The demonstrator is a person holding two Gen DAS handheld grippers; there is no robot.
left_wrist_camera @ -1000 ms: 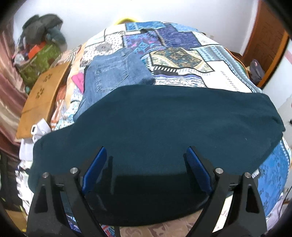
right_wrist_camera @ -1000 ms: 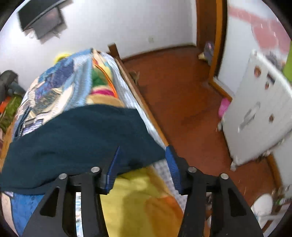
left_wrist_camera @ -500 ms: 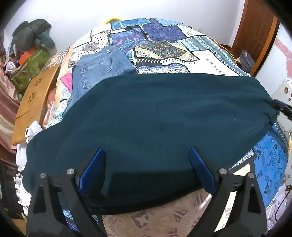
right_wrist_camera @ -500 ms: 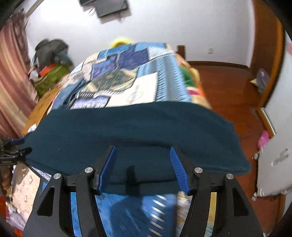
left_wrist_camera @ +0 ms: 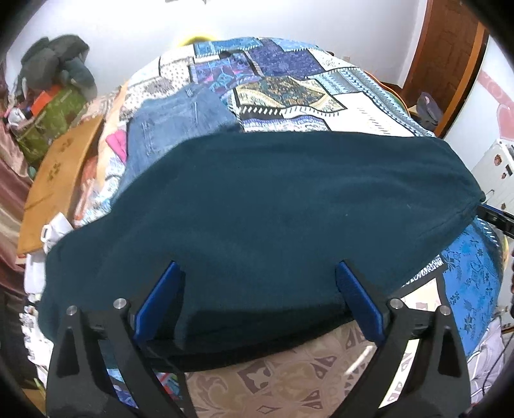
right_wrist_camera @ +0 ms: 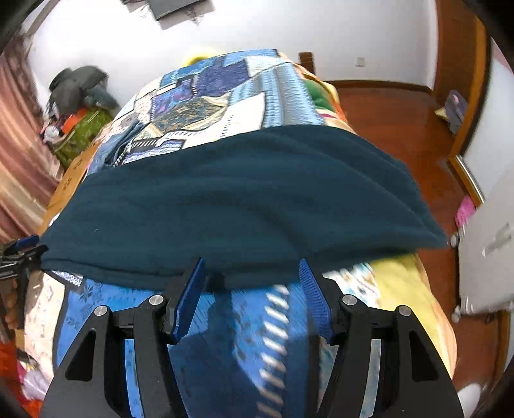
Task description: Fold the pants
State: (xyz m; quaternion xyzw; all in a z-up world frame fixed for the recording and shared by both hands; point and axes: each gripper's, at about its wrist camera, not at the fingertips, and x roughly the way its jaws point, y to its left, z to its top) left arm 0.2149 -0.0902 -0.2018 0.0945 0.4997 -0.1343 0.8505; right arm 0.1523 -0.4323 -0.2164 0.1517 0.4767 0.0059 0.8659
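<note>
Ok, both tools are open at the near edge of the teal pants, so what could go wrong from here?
1. The teal pants lie over the folded jeans; a drag could likely pull the jeans askew.
2. The right tool sits at the very hem, so it may pinch the patchwork bedspread too.
3. The left tool spans thick, shadowed fabric; it might catch only one layer.

White walls [right_wrist_camera: 289, 29] all round, red-brown wooden floor [right_wrist_camera: 401, 128] right of the bed [left_wrist_camera: 353, 106], a wooden door [left_wrist_camera: 449, 41], striped curtain [right_wrist_camera: 16, 144] at left.
</note>
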